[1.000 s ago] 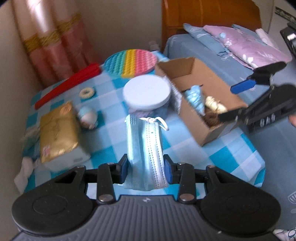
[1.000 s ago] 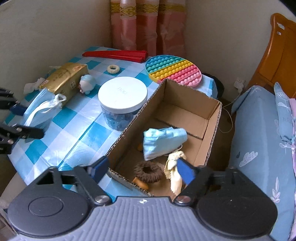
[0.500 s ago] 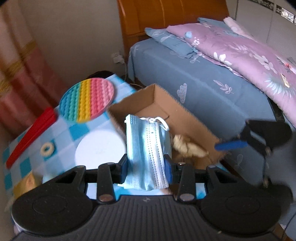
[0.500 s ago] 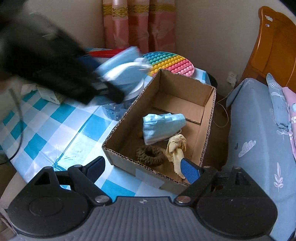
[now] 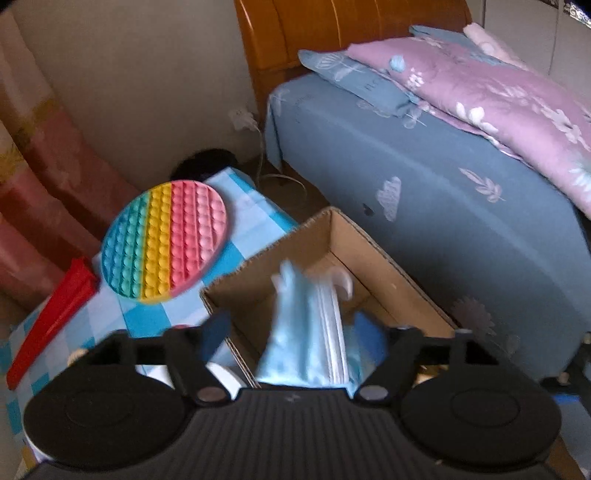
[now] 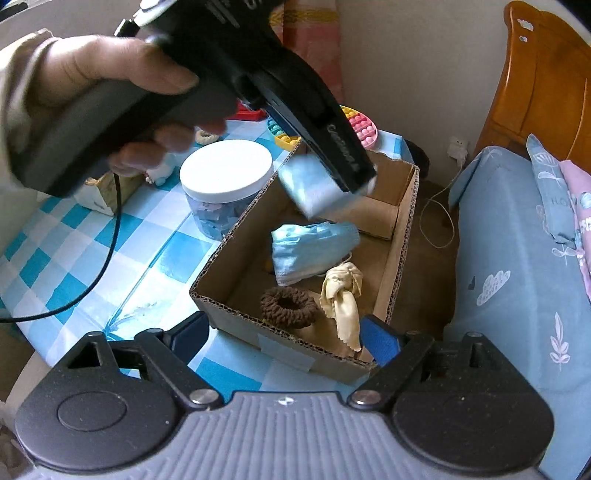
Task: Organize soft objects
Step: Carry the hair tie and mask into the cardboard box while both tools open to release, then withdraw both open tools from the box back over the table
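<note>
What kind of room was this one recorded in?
Most likely a home bedroom: a bed with a wooden headboard and a floral quilt stands beside a small table with a checked cloth.

Cardboard box [image 6: 402, 225] far end open floor; near end crowded by face mask [image 6: 314, 251], scrunchie [image 6: 290, 308], tan cloth [image 6: 343, 295]. Jar [image 6: 225, 184] blocks left wall; bed [image 6: 517, 258] probably close right.
</note>
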Tool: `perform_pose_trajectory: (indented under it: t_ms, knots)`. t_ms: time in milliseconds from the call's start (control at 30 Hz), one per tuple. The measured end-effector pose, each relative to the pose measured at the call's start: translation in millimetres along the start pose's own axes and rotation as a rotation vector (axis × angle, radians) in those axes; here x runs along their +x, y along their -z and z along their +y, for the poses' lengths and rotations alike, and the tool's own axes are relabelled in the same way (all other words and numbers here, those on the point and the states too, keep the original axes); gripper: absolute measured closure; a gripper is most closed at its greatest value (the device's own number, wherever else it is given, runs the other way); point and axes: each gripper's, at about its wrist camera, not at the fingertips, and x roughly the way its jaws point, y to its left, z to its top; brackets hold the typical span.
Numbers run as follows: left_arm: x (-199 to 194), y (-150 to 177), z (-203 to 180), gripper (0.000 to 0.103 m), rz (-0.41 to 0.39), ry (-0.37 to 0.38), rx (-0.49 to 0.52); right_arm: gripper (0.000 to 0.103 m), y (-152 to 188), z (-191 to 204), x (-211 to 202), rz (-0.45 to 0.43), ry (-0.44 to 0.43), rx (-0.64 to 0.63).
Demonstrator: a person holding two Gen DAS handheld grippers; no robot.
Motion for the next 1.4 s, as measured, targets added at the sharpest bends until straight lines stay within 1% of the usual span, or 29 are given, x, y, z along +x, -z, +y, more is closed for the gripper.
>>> perform_pose_trajectory:
  t_ms: [100,167,333,433,567,733,867,933,1067,1167,1233,1400]
  knots:
    - [1.1,3.1,1.1,0.02,0.016,0.006,-0.005,0.005,1.0,-1.2,0.8,-0.002,-0.016,0.015]
    - [-0.9,6.0,1.0,0.017,0.028,0.019,-0.001,0.005,1.5,-0.1,1.1,0.004,-0.018,0.014]
    - [-10.8,15.8,0.2,0.015,0.054,0.014,0.008,0.003,1.5,4.8,-2.7,0.005,-0.015,0.006]
    - [-20.9,21.6,0.4,0.015,0.055,0.003,0.011,0.001,0.4,7.6,-7.3,-0.004,-0.01,0.004]
    - [-39.0,33.5,1.6,0.014,0.048,-0.009,0.016,0.001,-1.4,11.1,-12.5,-0.008,-0.005,0.017]
    - [-69.2,59.9,7.8,0.01,0.021,-0.004,-0.024,0.001,-2.2,20.1,-16.7,0.001,0.013,0.032]
    - [-94.2,93.4,8.4,0.007,-0.019,-0.054,-0.068,0.0,0.5,31.0,-20.3,0.002,0.029,0.035]
    - [-105.6,112.7,8.0,0.006,-0.037,-0.065,-0.093,0.0,2.4,37.2,-21.2,-0.006,0.027,0.035]
    - [-122.6,145.1,14.5,0.006,-0.067,-0.102,-0.174,0.0,3.3,51.0,-23.4,-0.016,0.039,0.028]
    - [-133.0,164.1,22.4,0.006,-0.102,-0.166,-0.222,0.0,2.0,61.4,-25.0,-0.034,0.059,0.018]
    - [-139.7,176.3,29.4,0.003,-0.121,-0.21,-0.264,0.0,1.1,68.6,-25.1,-0.05,0.058,0.018]
    - [-149.0,208.5,53.5,0.003,-0.131,-0.296,-0.381,0.0,1.4,91.2,-23.1,-0.086,0.037,-0.008]
